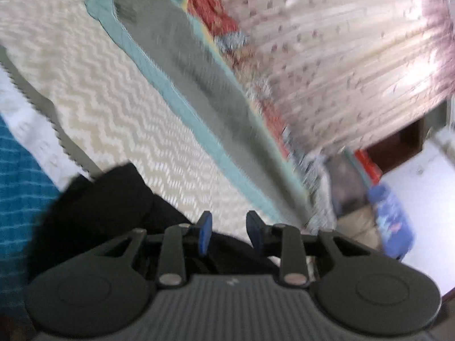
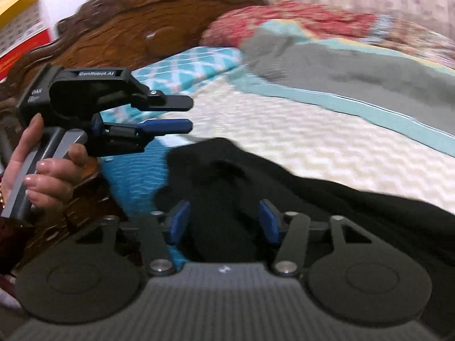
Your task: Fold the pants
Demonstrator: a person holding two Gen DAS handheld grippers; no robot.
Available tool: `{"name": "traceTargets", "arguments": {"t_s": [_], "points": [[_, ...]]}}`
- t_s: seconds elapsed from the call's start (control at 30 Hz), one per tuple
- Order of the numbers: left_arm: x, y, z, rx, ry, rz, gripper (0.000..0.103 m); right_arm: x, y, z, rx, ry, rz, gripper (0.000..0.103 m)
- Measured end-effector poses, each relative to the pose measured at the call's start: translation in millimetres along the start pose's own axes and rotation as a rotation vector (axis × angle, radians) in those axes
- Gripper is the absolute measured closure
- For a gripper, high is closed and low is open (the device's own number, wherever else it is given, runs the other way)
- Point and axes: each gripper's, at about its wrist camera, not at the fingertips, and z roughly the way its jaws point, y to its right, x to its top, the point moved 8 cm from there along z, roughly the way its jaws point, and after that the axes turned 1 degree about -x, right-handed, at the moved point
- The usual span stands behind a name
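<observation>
The black pants (image 2: 284,176) lie bunched on the cream zigzag bedspread (image 2: 312,136), and they show again as a dark heap (image 1: 108,199) at the lower left of the left wrist view. My right gripper (image 2: 223,224) hovers over the pants with its blue fingers (image 2: 177,223) spread wide; black cloth lies in the gap, but the pads do not press on it. A hand holds my left gripper (image 2: 189,113) in the air at the left, above the pants' edge. Its jaws stand a little apart with nothing between them. In its own view the left gripper (image 1: 229,231) points along the bed.
A grey blanket with a teal border (image 2: 355,85) lies across the bed's far side, and red patterned bedding (image 2: 284,17) lies behind it. A carved wooden headboard (image 2: 128,28) and a teal patterned pillow (image 2: 193,65) are at the left. A curtain (image 1: 341,56) hangs past the bed, with a blue bottle (image 1: 392,221) beyond the bed.
</observation>
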Motion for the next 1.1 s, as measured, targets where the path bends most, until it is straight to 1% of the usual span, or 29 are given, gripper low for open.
{"name": "traceTargets", "arguments": {"t_s": [0.03,0.1,0.13,0.17,0.2,0.27,0.3,0.37,0.43,0.47,0.6,0.67,0.7,0.73,0.77,0.8,0.83,0.9,0.93,0.97,1.0,1.03,1.1], "points": [[-2,-5,11,0.039,-0.023,-0.004,0.076,-3,6,2,-0.022,-0.002,0.026,0.058],[-8,-17,22,0.121,-0.047,0.003,0.077,-9,20,6,-0.058,-0.024,0.085,0.065],[-12,-24,23,0.168,-0.057,0.01,0.08,-13,25,11,-0.064,-0.043,0.105,0.066],[-15,-31,22,0.198,-0.067,0.006,0.086,-17,26,18,-0.059,-0.07,0.127,0.069],[-21,-41,16,0.218,-0.076,-0.014,0.089,-23,26,25,-0.035,-0.104,0.148,0.071],[-33,-57,6,0.24,-0.082,-0.071,0.097,-38,16,40,0.038,-0.177,0.163,0.071],[-39,-64,1,0.248,-0.082,-0.09,0.097,-45,9,46,0.044,-0.2,0.146,0.07],[-47,-72,-5,0.248,-0.07,-0.127,0.097,-51,2,51,0.025,-0.202,0.106,0.069],[-52,-74,-7,0.255,-0.065,-0.14,0.097,-49,-2,53,0.029,-0.193,0.106,0.068],[-54,-76,-8,0.26,-0.06,-0.135,0.097,-49,-3,54,0.036,-0.192,0.11,0.068],[-55,-69,-3,0.336,-0.071,-0.069,0.097,-50,6,56,0.066,-0.181,0.161,0.068],[-53,-60,-5,0.366,-0.078,-0.055,0.097,-45,10,45,0.084,-0.173,0.17,0.069],[-51,-52,-11,0.368,-0.075,-0.046,0.096,-40,16,36,0.101,-0.16,0.183,0.069],[-47,-41,-17,0.36,-0.061,-0.028,0.09,-37,27,20,0.103,-0.125,0.203,0.069],[-43,-30,-22,0.343,-0.041,-0.008,0.081,-30,43,5,0.08,-0.08,0.223,0.069],[-38,-18,-28,0.317,-0.017,0.012,0.077,-19,66,-10,0.027,-0.031,0.248,0.069],[-33,-5,-32,0.287,0.007,0.033,0.074,-13,87,-20,-0.021,-0.004,0.268,0.069],[-23,18,-30,0.25,0.039,0.081,0.074,1,143,-42,-0.139,0.029,0.337,0.067],[-20,27,-25,0.236,0.045,0.098,0.072,6,165,-48,-0.175,0.035,0.37,0.067],[-20,31,-18,0.245,0.037,0.102,0.069,11,189,-54,-0.199,0.039,0.408,0.067],[-22,34,-7,0.23,0.014,0.103,0.069,16,213,-55,-0.213,0.034,0.449,0.067],[-26,36,8,0.223,-0.019,0.095,0.069,19,231,-53,-0.218,0.016,0.488,0.067],[-41,37,43,0.215,-0.096,0.091,0.069,19,264,-40,-0.207,-0.049,0.586,0.067]]}}
